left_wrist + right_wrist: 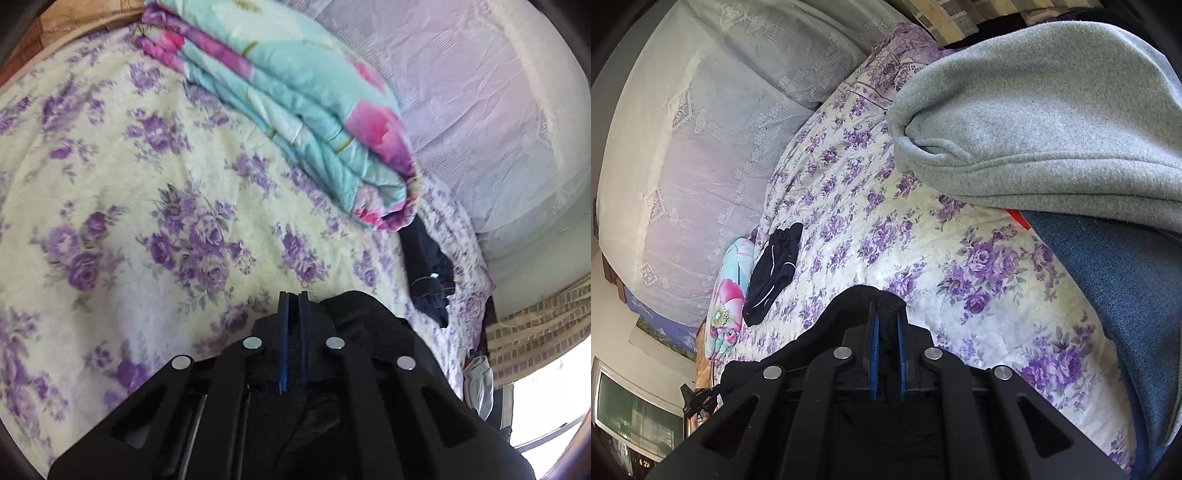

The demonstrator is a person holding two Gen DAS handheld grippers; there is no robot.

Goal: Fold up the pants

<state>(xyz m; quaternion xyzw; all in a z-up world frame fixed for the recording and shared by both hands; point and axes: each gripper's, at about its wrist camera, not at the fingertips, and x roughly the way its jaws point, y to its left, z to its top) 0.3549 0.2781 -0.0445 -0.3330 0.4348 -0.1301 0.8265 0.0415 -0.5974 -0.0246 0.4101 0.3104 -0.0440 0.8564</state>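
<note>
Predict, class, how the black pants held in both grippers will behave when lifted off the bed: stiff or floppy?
Probably floppy: the black pants bunch around the right gripper and drape past the left gripper. Likely light, since a pinch of cloth holds them. They may sag onto the floral bedsheet between grips.

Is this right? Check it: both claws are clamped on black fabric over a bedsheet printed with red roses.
Not quite. The left claw and right claw do pinch black fabric, but the pale bedsheet carries purple roses, not red, as the right wrist view shows plainly.
</note>
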